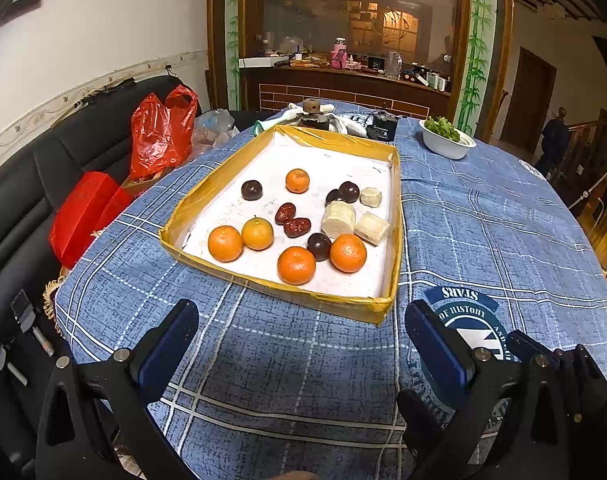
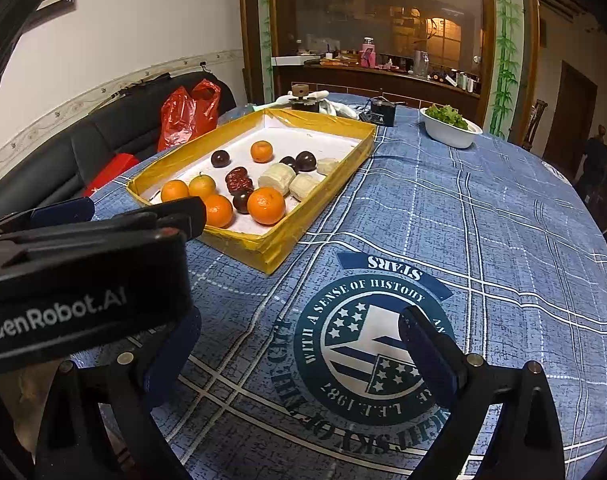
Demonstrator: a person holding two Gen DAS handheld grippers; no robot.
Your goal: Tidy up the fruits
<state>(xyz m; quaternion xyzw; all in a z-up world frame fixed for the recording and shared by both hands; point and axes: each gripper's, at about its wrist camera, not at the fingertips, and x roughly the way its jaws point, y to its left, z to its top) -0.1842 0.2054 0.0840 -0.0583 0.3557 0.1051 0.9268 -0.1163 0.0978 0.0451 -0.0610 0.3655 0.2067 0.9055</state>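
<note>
Left wrist view | we hold left gripper [image 1: 301, 344] jaws apart, tray [image 1: 271, 282] dead ahead | right gripper [image 2: 299, 350] jaws apart, tray up-left, farther

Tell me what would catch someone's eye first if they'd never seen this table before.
Probably the yellow-taped tray in the middle of the blue plaid tablecloth, holding bright oranges, dark round fruits, red dates and pale cut chunks. Next, the round crest print on the cloth at the near edge, between the open right gripper fingers. A white bowl of greens sits beyond the tray's far right corner.
</note>
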